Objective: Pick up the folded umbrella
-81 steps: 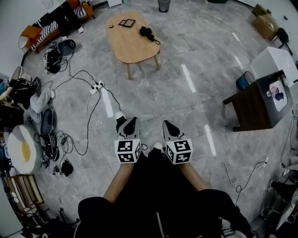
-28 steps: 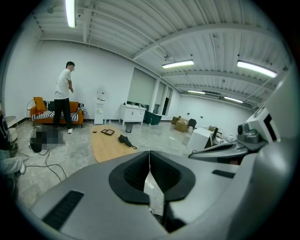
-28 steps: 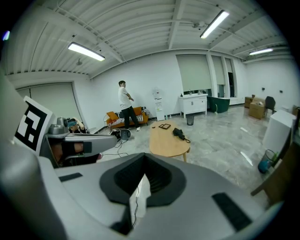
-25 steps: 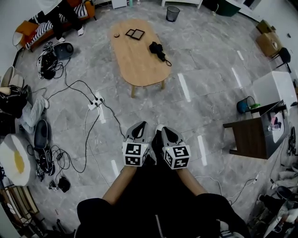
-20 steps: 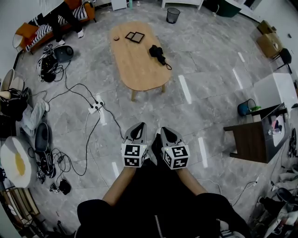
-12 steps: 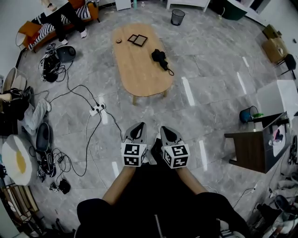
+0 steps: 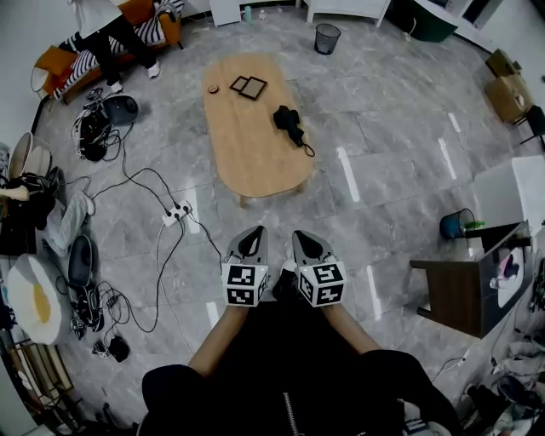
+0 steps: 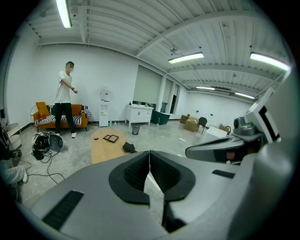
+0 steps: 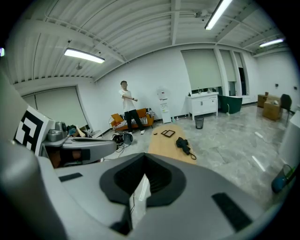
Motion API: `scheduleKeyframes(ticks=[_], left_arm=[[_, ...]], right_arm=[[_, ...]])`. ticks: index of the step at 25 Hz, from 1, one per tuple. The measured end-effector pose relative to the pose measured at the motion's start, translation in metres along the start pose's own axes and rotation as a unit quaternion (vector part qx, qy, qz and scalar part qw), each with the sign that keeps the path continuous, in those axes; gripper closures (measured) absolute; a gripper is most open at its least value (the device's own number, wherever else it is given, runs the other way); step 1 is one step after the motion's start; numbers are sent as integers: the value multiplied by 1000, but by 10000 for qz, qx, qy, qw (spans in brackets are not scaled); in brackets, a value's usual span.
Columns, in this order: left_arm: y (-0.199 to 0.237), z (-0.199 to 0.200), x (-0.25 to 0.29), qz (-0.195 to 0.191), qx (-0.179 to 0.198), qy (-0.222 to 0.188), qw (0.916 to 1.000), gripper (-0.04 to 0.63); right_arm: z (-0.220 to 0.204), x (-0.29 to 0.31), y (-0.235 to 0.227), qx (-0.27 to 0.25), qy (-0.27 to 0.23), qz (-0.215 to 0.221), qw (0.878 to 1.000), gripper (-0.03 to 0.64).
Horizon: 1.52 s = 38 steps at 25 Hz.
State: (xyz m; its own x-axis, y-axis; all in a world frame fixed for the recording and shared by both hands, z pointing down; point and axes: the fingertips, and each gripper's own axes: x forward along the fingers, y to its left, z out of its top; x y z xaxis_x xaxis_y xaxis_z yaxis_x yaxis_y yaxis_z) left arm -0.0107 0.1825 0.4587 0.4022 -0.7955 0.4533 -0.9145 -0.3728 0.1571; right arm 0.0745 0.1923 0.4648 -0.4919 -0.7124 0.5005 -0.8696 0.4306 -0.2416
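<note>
The folded black umbrella (image 7: 289, 125) lies on the right side of an oval wooden table (image 7: 251, 157), its strap trailing toward the near edge. It is seen far ahead in the left gripper view as a dark bundle (image 8: 128, 147), and in the right gripper view the umbrella (image 9: 183, 144) lies on the tabletop (image 9: 164, 143). My left gripper (image 7: 253, 235) and right gripper (image 7: 305, 239) are held side by side above the floor, well short of the table. Both are shut and hold nothing, the left gripper's (image 8: 149, 153) tips meeting and the right gripper's (image 9: 144, 157) too.
A dark picture frame (image 7: 248, 86) and a small round thing (image 7: 213, 88) lie at the table's far end. Cables and a power strip (image 7: 176, 211) cross the floor at left. A person (image 7: 102, 21) stands by an orange sofa. A dark side table (image 7: 460, 285) stands right.
Both grippers have travelled forward across the floor together, and the table with the umbrella now lies closer in the head view. Both stay shut and side by side.
</note>
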Motion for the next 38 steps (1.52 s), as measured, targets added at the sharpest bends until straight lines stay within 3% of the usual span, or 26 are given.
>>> scheduleKeyframes(ticks=[16,29,38], left_arm=[[-22,28,77,37,73,125,9999,580],[0,28,95,142,-84,214,9996,580],[37,56,146,-66,-131,223,9996,580]], right_arm=[[30,31,-76,94,44,72,9999,606],[27,55,-83,151,237,85,9996,606],[61,108,-97,114,305,-58,9995,606]])
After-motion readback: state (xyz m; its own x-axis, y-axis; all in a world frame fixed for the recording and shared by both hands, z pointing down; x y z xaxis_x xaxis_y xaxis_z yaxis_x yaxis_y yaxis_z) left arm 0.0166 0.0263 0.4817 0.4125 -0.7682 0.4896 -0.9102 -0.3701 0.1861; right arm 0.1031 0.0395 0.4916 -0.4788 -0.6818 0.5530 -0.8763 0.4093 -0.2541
